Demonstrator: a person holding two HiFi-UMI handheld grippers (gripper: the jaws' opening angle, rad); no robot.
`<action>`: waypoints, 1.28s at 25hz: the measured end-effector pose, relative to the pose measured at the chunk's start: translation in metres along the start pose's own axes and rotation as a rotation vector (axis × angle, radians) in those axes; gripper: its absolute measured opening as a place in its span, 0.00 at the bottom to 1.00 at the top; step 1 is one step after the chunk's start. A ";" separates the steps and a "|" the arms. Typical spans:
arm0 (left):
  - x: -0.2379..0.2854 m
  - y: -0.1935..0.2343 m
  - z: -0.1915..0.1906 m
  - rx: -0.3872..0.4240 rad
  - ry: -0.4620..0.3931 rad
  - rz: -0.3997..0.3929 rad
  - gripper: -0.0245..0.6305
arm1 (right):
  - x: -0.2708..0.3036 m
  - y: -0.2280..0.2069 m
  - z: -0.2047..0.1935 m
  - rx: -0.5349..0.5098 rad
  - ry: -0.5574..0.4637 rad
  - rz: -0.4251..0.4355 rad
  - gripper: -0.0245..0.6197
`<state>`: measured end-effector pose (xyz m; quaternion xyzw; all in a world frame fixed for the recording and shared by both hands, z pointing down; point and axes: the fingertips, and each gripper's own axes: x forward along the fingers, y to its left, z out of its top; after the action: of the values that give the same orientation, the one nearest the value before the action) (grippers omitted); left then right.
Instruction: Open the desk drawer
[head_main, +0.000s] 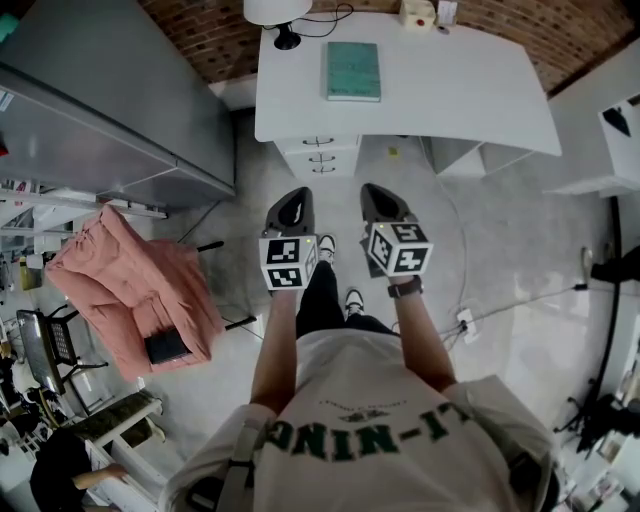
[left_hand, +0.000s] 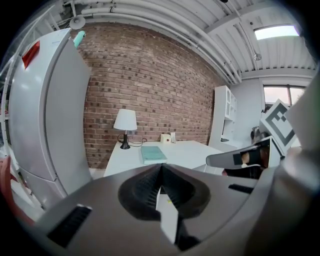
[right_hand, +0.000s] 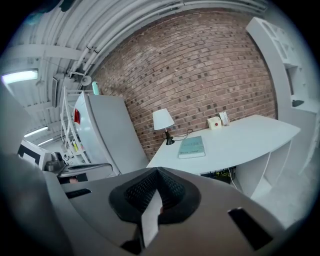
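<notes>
My left claw (head_main: 292, 200) and right claw (head_main: 381, 197) are closed on nothing, aimed at the desk drawers (head_main: 322, 156), probably because the handles are well out of reach.

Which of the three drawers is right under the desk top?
The top drawer, with its handle just under the edge of the white desk. The middle drawer and bottom drawer sit lower down.

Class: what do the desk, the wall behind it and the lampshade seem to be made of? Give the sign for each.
Desk: probably painted or laminated board; smooth, even matt white top.
Wall: bare red-brown brick; mortar lines show.
Lampshade: perhaps fabric or paper; plain white, too small to tell.
</notes>
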<state>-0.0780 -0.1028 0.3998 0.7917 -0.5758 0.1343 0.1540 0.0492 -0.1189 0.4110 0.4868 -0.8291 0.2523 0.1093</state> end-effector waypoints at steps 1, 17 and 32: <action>0.002 0.002 -0.001 0.002 0.002 0.002 0.04 | 0.003 -0.001 -0.001 0.003 0.003 -0.002 0.04; 0.042 0.019 -0.038 -0.035 0.089 -0.037 0.04 | 0.044 -0.003 -0.029 0.005 0.088 -0.007 0.04; 0.071 0.024 -0.082 -0.093 0.135 -0.049 0.04 | 0.062 -0.020 -0.070 -0.007 0.160 -0.031 0.04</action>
<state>-0.0829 -0.1385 0.5051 0.7868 -0.5499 0.1569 0.2323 0.0306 -0.1365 0.5032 0.4776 -0.8109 0.2857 0.1810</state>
